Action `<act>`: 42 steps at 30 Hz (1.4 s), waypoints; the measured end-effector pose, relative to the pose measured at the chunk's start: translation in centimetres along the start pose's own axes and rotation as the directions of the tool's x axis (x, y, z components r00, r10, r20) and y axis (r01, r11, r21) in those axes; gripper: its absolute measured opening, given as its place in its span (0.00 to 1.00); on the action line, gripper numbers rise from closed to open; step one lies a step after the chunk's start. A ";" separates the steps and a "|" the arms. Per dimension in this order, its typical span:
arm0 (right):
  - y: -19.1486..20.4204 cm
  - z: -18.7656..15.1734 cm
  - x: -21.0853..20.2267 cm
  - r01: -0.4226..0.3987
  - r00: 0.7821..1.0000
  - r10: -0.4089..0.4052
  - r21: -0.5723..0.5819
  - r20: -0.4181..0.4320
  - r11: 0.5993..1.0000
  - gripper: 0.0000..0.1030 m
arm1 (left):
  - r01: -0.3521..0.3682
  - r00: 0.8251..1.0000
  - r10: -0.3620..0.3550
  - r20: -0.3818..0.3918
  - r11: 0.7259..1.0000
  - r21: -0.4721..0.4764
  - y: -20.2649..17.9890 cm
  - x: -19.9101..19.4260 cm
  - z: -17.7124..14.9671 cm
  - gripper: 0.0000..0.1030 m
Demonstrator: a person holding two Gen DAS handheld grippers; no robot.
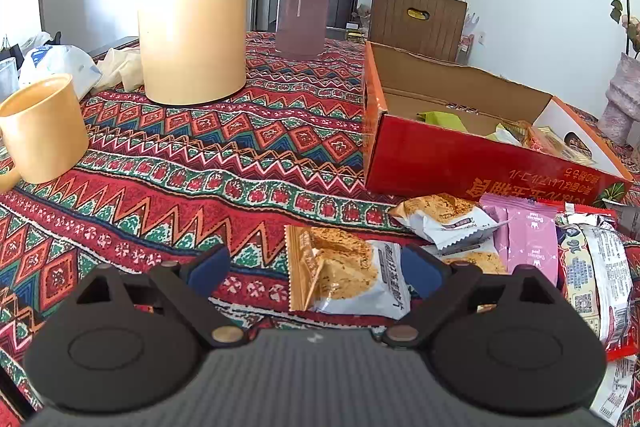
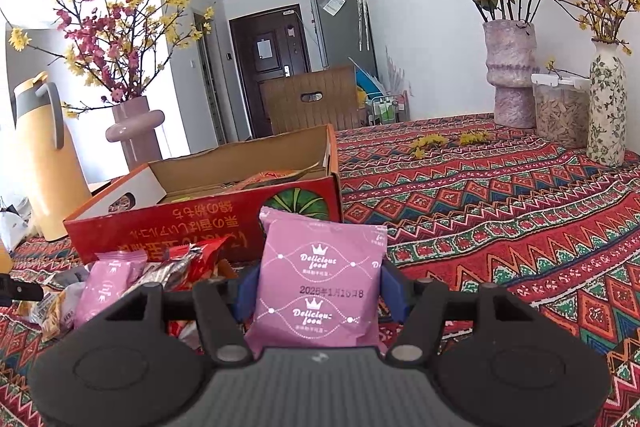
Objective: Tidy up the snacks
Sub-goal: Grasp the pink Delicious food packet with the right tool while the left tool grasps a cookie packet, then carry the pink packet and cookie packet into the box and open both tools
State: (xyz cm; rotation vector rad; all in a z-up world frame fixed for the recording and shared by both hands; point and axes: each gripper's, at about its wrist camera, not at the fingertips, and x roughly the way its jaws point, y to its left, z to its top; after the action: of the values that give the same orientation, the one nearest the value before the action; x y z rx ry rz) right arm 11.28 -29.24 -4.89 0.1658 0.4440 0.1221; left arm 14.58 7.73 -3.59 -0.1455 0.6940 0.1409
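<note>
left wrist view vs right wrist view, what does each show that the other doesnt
Only the left wrist view shows the yellow ceramic mug, the orange-and-white biscuit packet between the open left gripper, and the green wrapper inside the box.

Only the right wrist view shows the right gripper shut on a pink "Delicious food" packet, the mottled pink vase of roses, the floral white vase and the clear jar.

Both show the red cardboard box, the cream thermos jug and the patterned red tablecloth.

The pink snack packet (image 2: 320,287) carried "Delicious food" twice, each under a crown, with a stamped date beginning "2026" between them. The red cardboard box (image 2: 200,223) bore yellow East Asian characters, upside down and not legible.
</note>
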 end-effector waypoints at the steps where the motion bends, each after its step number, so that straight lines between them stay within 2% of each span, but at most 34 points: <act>1: 0.0 0.0 0.0 0.000 1.000 0.000 0.000 0.000 1.000 0.59 | 0.001 1.000 -0.001 -0.002 1.000 0.008 -0.3 0.1 0.0 0.92; 6: 0.0 0.0 0.0 0.000 1.000 0.000 0.000 0.000 1.000 0.59 | -0.028 0.999 0.030 -0.034 0.998 0.056 -1.8 1.3 0.1 0.89; 10: 0.0 0.0 0.0 0.000 1.000 0.000 0.000 0.000 1.000 0.59 | -0.051 0.997 0.055 -0.044 0.994 0.095 -2.7 2.1 0.0 0.72; 12: 0.0 0.0 0.0 -0.001 1.000 0.001 0.000 0.000 1.000 0.59 | -0.041 0.998 0.046 -0.046 0.994 0.096 -2.8 2.2 -0.2 0.68; 13: 0.0 0.0 0.0 -0.001 1.000 0.001 0.000 0.000 1.000 0.59 | -0.029 0.998 0.034 -0.044 0.995 0.098 -2.8 2.2 -0.2 0.62; 16: 0.1 0.0 0.0 -0.003 1.000 0.003 -0.001 -0.001 1.000 0.59 | 0.009 0.999 -0.005 -0.035 0.995 0.104 -3.0 1.7 -0.4 0.52; 21: 0.2 -0.1 0.0 -0.006 1.000 0.006 -0.003 -0.002 1.000 0.59 | 0.022 0.999 -0.020 -0.028 0.995 0.093 -2.9 1.4 -0.5 0.48; 29: 0.3 -0.1 -0.3 -0.012 1.000 0.012 -0.012 0.004 1.000 0.59 | 0.034 0.999 -0.033 -0.008 0.997 0.073 -2.3 0.1 -0.5 0.48; 42: 1.4 0.4 -1.8 -0.053 0.998 0.054 -0.042 0.021 0.998 0.59 | 0.051 0.995 -0.056 0.077 0.996 0.067 -2.1 -3.1 1.0 0.48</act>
State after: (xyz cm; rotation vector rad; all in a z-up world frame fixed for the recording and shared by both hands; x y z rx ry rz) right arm 9.74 -28.22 -3.52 0.1387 0.4150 0.1819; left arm 13.28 5.63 -0.65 -0.0952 0.6147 0.0717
